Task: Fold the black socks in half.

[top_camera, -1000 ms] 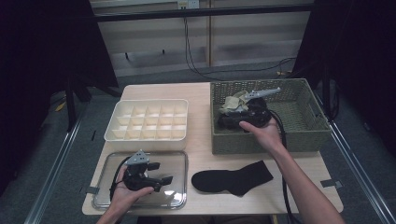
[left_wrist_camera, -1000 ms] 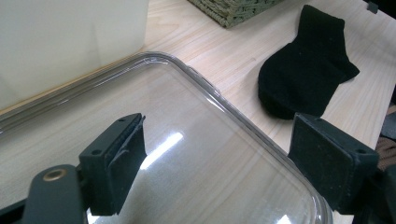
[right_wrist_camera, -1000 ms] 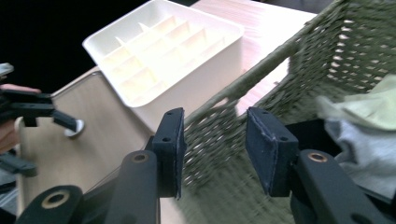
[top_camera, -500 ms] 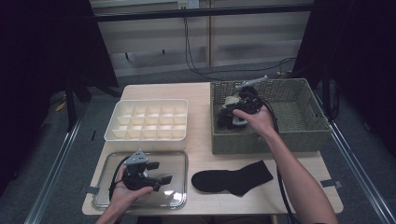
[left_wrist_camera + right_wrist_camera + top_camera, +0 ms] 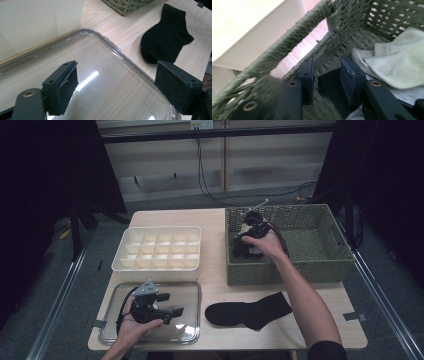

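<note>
My left gripper [image 5: 172,312] rests over a clear lid [image 5: 187,292] at the table's front left. In the left gripper view it stands wide open [image 5: 120,82] above the lid [image 5: 105,82], with nothing between the pads. A black sock [image 5: 250,310] lies flat on the table to the right of the lid, also seen as the sock [image 5: 165,42]. My right gripper [image 5: 240,251] is down inside the woven basket [image 5: 320,265], at its left wall. Its jaws stand a narrow gap apart [image 5: 328,75] over a dark cloth [image 5: 329,85]. A pale green sock [image 5: 397,65] lies beside them.
A white compartment box [image 5: 157,247] stands behind the lid, left of the basket. The basket wall [image 5: 294,47] is close against the right gripper's left jaw. A grey cloth [image 5: 402,96] lies under the pale sock. Bare wood shows at the table's front right.
The right hand has moved left and down inside the basket, toward its left wall. The left gripper has stayed over the lid.
</note>
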A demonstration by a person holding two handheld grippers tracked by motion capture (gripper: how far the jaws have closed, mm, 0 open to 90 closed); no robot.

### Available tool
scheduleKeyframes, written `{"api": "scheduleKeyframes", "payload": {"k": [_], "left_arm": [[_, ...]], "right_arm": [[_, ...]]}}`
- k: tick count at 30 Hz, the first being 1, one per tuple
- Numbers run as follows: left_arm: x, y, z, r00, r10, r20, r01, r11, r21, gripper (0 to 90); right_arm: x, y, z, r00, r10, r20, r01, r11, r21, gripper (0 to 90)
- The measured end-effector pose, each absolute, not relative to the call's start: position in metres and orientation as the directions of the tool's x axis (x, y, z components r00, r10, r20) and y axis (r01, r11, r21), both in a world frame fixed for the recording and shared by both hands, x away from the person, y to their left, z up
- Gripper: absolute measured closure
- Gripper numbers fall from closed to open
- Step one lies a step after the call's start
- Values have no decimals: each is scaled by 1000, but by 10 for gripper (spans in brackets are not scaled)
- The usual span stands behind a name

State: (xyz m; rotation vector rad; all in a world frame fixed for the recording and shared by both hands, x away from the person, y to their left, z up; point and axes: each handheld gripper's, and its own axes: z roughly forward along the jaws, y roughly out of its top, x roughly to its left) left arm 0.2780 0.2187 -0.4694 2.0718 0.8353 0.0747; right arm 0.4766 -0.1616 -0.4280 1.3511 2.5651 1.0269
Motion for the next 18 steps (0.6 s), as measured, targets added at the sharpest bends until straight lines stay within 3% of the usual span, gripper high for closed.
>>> {"api": "scheduleKeyframes", "payload": {"k": [11, 18], "left_arm": [[279, 216, -471, 778, 578, -247, 533, -399, 747, 182], [279, 216, -471, 781, 574, -246, 529, -399, 749, 182]], "right_arm": [[497, -151, -449, -622, 749, 228, 735, 459, 499, 638], [500, -147, -462, -620, 748, 237, 755, 487, 439, 579]]}}
